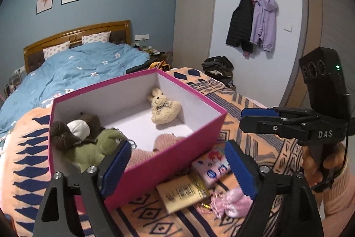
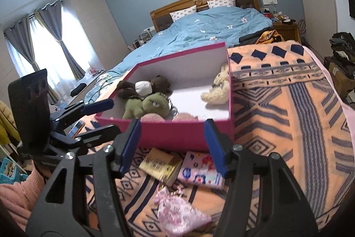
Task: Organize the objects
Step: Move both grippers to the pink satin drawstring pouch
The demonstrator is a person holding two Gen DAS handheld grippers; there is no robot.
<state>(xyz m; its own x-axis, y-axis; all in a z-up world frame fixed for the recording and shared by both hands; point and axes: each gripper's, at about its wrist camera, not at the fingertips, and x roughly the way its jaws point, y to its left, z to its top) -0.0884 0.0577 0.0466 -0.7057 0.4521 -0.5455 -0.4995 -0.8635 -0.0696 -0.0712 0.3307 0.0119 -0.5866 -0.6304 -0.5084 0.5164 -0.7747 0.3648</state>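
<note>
A pink box [image 1: 168, 161] [image 2: 177, 137] with a white inside stands on the patterned orange blanket [image 1: 255, 148] [image 2: 288, 114]. In it lie a cream plush rabbit [image 1: 164, 109] [image 2: 218, 87], a brown plush [image 1: 73, 130] [image 2: 146, 86], a green plush [image 1: 93, 148] [image 2: 146, 106] and a pink knitted item [image 1: 159, 143] [image 2: 153, 118]. In front of the box lie a gold booklet [image 1: 184, 192] [image 2: 160, 164], a colourful card pack [image 1: 210, 167] [image 2: 199, 168] and a pink pouch [image 1: 233, 201] [image 2: 179, 210]. My left gripper [image 1: 177, 168] is open and empty over them. My right gripper [image 2: 173, 148] is open and empty too.
A bed with a blue duvet [image 1: 77, 68] [image 2: 210, 30] lies behind the box. Coats [image 1: 255, 21] hang on the right wall beside a door [image 1: 321, 26]. A clothes pile [image 1: 219, 68] [image 2: 341, 46] sits on the floor. Curtained windows [image 2: 44, 41] are at the left.
</note>
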